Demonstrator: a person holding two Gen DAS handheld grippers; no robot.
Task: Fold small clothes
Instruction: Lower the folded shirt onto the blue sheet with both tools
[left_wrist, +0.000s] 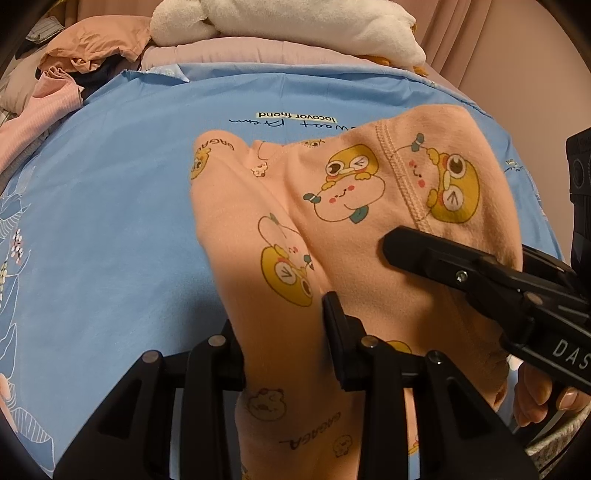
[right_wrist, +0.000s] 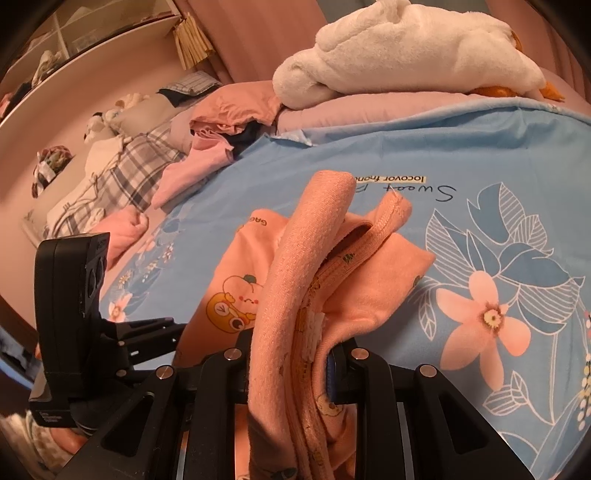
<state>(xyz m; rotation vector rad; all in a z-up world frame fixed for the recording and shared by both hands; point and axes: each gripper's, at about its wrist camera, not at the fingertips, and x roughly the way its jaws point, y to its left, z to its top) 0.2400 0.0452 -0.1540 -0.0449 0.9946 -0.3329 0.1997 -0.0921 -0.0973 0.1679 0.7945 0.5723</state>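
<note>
A small peach baby garment (left_wrist: 354, 221) printed with yellow cartoon frogs is held up over the blue floral sheet (left_wrist: 110, 221). My left gripper (left_wrist: 284, 332) is shut on a fold of the garment, cloth running between its fingers. My right gripper (right_wrist: 291, 354) is shut on the garment's ribbed edge (right_wrist: 295, 280), which drapes over it. The right gripper's finger (left_wrist: 443, 262) enters the left wrist view from the right, pressed against the cloth. The left gripper's body (right_wrist: 74, 295) shows at the left of the right wrist view.
A white plush toy (right_wrist: 406, 51) lies on a pink quilt (right_wrist: 369, 110) at the far side of the bed. A pile of pink and peach clothes (right_wrist: 207, 147) and a plaid pillow (right_wrist: 110, 177) lie at the left. A shelf (right_wrist: 74, 44) stands behind.
</note>
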